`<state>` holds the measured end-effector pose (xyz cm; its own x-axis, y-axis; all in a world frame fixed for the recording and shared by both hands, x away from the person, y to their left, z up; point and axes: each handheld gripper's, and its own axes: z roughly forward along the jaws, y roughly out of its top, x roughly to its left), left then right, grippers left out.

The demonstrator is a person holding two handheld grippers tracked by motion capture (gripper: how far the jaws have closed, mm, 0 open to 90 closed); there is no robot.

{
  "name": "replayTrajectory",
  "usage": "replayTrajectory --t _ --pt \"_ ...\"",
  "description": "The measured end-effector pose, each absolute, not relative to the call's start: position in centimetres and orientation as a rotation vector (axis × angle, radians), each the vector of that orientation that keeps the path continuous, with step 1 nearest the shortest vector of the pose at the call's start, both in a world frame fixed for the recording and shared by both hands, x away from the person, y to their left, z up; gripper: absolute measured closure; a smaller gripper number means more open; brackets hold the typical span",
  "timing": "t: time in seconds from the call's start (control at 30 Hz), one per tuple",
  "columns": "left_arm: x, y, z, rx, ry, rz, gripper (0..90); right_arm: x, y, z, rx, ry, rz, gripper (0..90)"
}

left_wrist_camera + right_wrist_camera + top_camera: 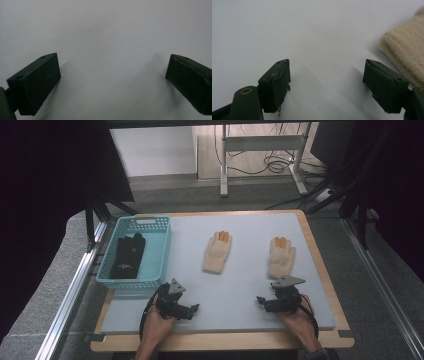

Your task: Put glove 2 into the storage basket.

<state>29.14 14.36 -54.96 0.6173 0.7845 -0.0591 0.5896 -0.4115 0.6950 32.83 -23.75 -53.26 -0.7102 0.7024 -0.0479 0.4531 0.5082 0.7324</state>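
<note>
Here your left gripper (pixel 192 309) rests low on the pale grey table mat (pixel 240 290) at the near left, jaws spread wide with bare mat between them. Your right gripper (pixel 261 301) sits at the near right, jaws likewise spread and holding nothing. Just beyond it lies the right cream knitted glove with orange fingertips (pixel 280 257), its cuff nearest the gripper but apart from it. The left cream knitted glove (pixel 217 252) lies mid-table, and black gloves (pixel 128 255) fill the light blue plastic basket (pixel 159 247) at far left.
</note>
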Motion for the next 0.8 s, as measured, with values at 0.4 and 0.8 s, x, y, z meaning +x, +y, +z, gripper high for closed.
replayTrajectory --t 0.4,0.8 --pt "29.1 14.3 -55.1 2.155 1.068 0.376 0.1 32.7 -23.5 -52.7 0.96 2.405 1.092 24.9" --pt "29.1 14.3 -55.1 2.155 1.067 0.379 0.1 35.4 -20.2 -50.5 0.893 2.459 1.145 38.6"
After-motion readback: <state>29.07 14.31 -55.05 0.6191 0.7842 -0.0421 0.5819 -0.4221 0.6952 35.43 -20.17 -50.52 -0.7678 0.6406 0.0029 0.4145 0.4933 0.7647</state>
